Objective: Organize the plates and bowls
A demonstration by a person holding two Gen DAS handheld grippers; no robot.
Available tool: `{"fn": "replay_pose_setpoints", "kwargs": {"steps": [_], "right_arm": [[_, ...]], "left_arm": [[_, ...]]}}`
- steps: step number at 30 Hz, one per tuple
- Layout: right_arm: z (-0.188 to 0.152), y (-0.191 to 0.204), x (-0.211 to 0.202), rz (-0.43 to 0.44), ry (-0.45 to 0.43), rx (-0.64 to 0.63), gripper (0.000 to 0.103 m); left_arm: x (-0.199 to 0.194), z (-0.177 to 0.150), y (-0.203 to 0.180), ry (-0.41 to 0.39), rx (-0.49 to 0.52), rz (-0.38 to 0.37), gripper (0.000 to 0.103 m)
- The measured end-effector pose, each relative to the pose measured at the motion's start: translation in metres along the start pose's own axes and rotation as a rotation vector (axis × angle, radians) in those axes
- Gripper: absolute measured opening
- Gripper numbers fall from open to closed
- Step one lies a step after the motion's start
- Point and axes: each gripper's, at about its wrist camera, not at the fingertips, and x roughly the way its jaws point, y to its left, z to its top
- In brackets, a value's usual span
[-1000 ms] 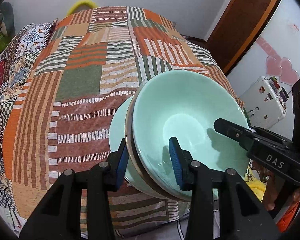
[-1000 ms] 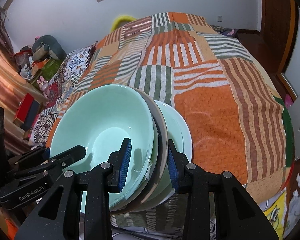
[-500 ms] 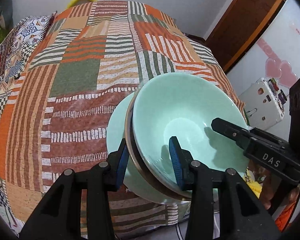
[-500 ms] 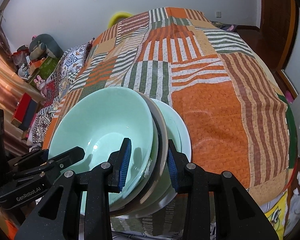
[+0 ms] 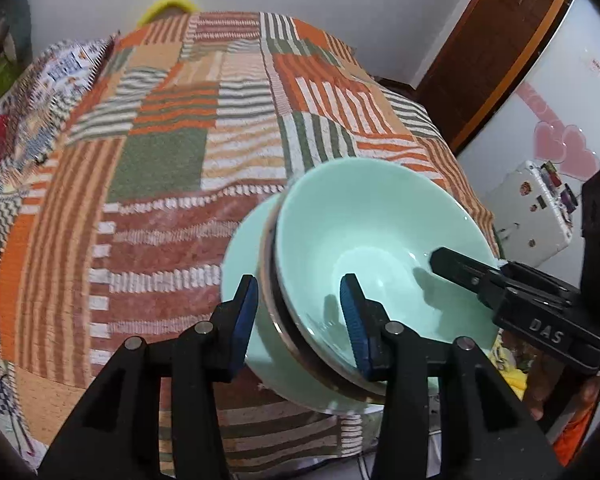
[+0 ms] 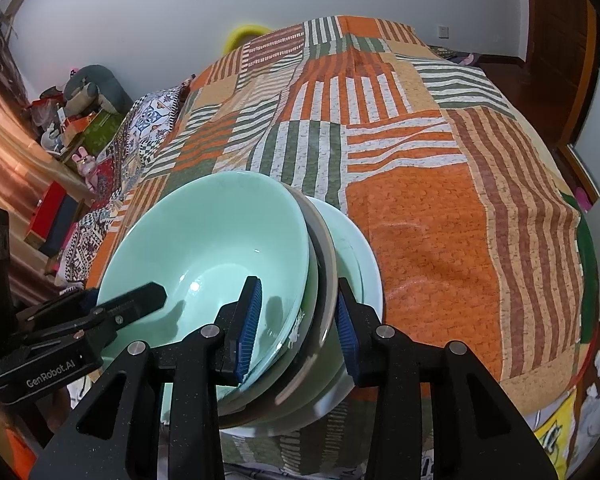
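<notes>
- My left gripper (image 5: 302,320) and right gripper (image 6: 298,326) each pinch the rims of the stacked bowls (image 6: 220,248), held above the bed (image 6: 440,220).
- Glazed ceramic: heavy, slippery, breakable; I'd grip opposite rims firmly.

My left gripper (image 5: 300,312) is matte black plastic with angular, cut-out arms, silver round screw heads at the joints and ribbed blue pads (image 5: 354,320) inside each finger. My right gripper (image 6: 298,320) looks the same: speckled black arms, silver screws, blue ribbed pads (image 6: 249,322). Seen from across, the left body carries white "GenRobot.AI" lettering, the right one "DAS".
</notes>
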Motion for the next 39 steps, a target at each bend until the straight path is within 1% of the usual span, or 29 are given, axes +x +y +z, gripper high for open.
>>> {"fn": "replay_pose_setpoints", "kwargs": {"steps": [3, 6, 9, 12, 15, 18, 20, 23, 27, 28, 29, 30, 31, 32, 33, 35, 37, 39], "right_arm": [[-0.001, 0.001, -0.008, -0.012, -0.018, -0.010, 0.041], [0.001, 0.001, -0.019, -0.013, -0.044, -0.014, 0.043], [0.005, 0.001, -0.032, -0.013, -0.077, -0.020, 0.043], [0.010, 0.005, -0.050, -0.009, -0.129, -0.040, 0.043], [0.016, 0.011, -0.071, -0.006, -0.191, -0.062, 0.043], [0.020, 0.019, -0.092, 0.000, -0.254, -0.092, 0.043], [0.021, 0.025, -0.108, 0.004, -0.304, -0.118, 0.043], [0.022, 0.032, -0.131, 0.007, -0.378, -0.145, 0.043], [0.022, 0.038, -0.155, 0.021, -0.458, -0.159, 0.043], [0.021, 0.040, -0.161, 0.023, -0.479, -0.162, 0.043], [0.021, 0.041, -0.164, 0.025, -0.490, -0.164, 0.044], [0.020, 0.042, -0.168, 0.028, -0.503, -0.168, 0.048], [0.018, 0.044, -0.173, 0.030, -0.522, -0.173, 0.049], [0.017, 0.045, -0.175, 0.029, -0.534, -0.177, 0.053], [0.016, 0.046, -0.177, 0.026, -0.547, -0.181, 0.058], [0.013, 0.049, -0.183, 0.024, -0.578, -0.189, 0.064], [0.011, 0.051, -0.188, 0.028, -0.602, -0.197, 0.068], [0.008, 0.053, -0.192, 0.027, -0.622, -0.204, 0.075]], "left_arm": [[-0.008, 0.001, 0.003, -0.015, -0.010, 0.016, 0.043], [-0.019, 0.003, 0.007, -0.034, -0.020, 0.025, 0.043], [-0.037, 0.005, 0.007, -0.077, -0.016, 0.029, 0.043], [-0.064, 0.010, 0.002, -0.149, -0.006, 0.026, 0.043], [-0.094, 0.015, -0.007, -0.239, 0.018, 0.029, 0.043], [-0.128, 0.018, -0.022, -0.340, 0.070, 0.035, 0.043], [-0.144, 0.019, -0.031, -0.394, 0.099, 0.044, 0.043], [-0.172, 0.017, -0.047, -0.493, 0.141, 0.069, 0.050], [-0.198, 0.012, -0.058, -0.576, 0.168, 0.086, 0.054], [-0.203, 0.011, -0.060, -0.594, 0.169, 0.090, 0.063], [-0.207, 0.009, -0.061, -0.609, 0.168, 0.090, 0.068], [-0.211, 0.007, -0.062, -0.625, 0.164, 0.088, 0.075], [-0.215, 0.005, -0.063, -0.642, 0.161, 0.088, 0.079], [-0.218, 0.003, -0.063, -0.652, 0.162, 0.087, 0.079], [-0.220, 0.002, -0.064, -0.657, 0.162, 0.089, 0.080], [-0.224, 0.000, -0.065, -0.665, 0.161, 0.093, 0.082], [-0.228, -0.004, -0.066, -0.683, 0.154, 0.097, 0.092], [-0.231, -0.007, -0.067, -0.702, 0.153, 0.103, 0.095]]}}
